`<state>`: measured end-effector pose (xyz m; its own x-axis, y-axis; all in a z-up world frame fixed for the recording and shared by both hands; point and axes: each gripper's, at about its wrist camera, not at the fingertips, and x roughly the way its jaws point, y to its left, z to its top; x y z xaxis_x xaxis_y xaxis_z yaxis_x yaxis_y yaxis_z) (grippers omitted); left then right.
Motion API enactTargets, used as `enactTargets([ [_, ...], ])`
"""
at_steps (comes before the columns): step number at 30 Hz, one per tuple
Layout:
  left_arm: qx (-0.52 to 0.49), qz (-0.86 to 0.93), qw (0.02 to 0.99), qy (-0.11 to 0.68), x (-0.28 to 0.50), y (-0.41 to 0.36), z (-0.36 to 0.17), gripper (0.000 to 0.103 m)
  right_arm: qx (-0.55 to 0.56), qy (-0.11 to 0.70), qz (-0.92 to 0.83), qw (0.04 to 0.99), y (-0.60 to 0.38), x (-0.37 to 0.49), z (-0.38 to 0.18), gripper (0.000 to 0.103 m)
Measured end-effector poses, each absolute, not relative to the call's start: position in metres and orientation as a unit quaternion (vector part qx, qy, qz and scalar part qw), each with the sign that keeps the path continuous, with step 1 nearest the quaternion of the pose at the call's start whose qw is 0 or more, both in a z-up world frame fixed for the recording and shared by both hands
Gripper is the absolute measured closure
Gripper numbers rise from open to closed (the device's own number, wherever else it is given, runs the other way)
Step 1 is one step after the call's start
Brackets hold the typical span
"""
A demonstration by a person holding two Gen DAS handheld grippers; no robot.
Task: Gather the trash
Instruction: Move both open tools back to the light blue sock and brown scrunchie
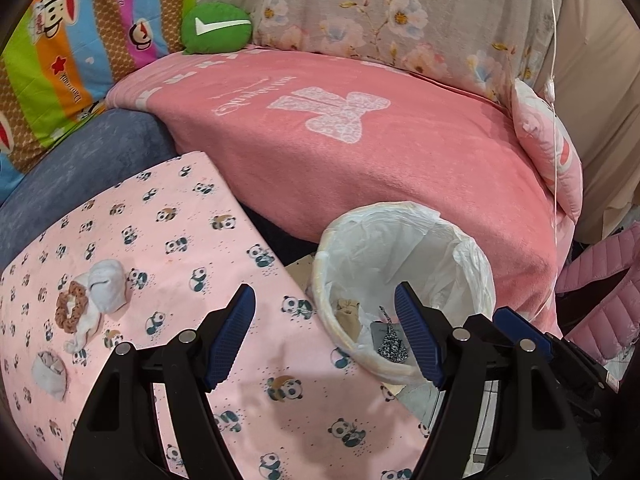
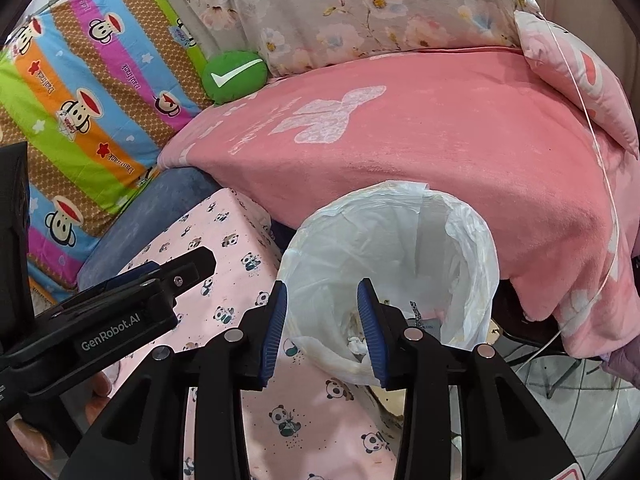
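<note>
A round bin lined with a white plastic bag (image 1: 432,248) stands on the floor beside the pink panda-print table (image 1: 192,264); it also shows in the right wrist view (image 2: 400,224). Scraps and a patterned tag (image 1: 390,340) lie inside it. On the table's left lie a crumpled white tissue (image 1: 106,286), a brown scrunchie (image 1: 72,310) and another tissue wad (image 1: 50,370). My left gripper (image 1: 326,334) is open and empty over the table edge and bin rim. My right gripper (image 2: 322,328) is open and empty just above the bin's near rim.
A sofa with a pink blanket (image 1: 360,140) stands behind the bin. A green cushion (image 1: 216,28), a striped monkey-print cover (image 1: 72,52) and a floral cover (image 1: 380,12) lie at the back. A blue stool (image 1: 88,160) is at the table's far side. A pink jacket (image 1: 600,296) is at right.
</note>
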<state>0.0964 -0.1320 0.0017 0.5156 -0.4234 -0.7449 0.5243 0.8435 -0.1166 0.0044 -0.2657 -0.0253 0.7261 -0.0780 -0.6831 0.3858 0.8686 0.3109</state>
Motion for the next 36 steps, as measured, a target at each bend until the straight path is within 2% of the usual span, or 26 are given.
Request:
enactTargets([
  [17,0.01,-0.215,0.881,0.422,0.11,-0.045,-0.005,0.034,0.169,0.366,-0.082,0.912,-0.193,0.033,-0.016,0.059],
  [29,-0.03,-0.119,0.893,0.433,0.124,0.048,-0.025,0.022,0.13,0.395,-0.036,0.909,-0.123,0.058,-0.024,0.06],
  [36,-0.047,-0.059,0.892,0.446,0.134,0.102,-0.044,0.021,0.108,0.414,-0.009,0.904,-0.085,0.075,-0.035,0.058],
])
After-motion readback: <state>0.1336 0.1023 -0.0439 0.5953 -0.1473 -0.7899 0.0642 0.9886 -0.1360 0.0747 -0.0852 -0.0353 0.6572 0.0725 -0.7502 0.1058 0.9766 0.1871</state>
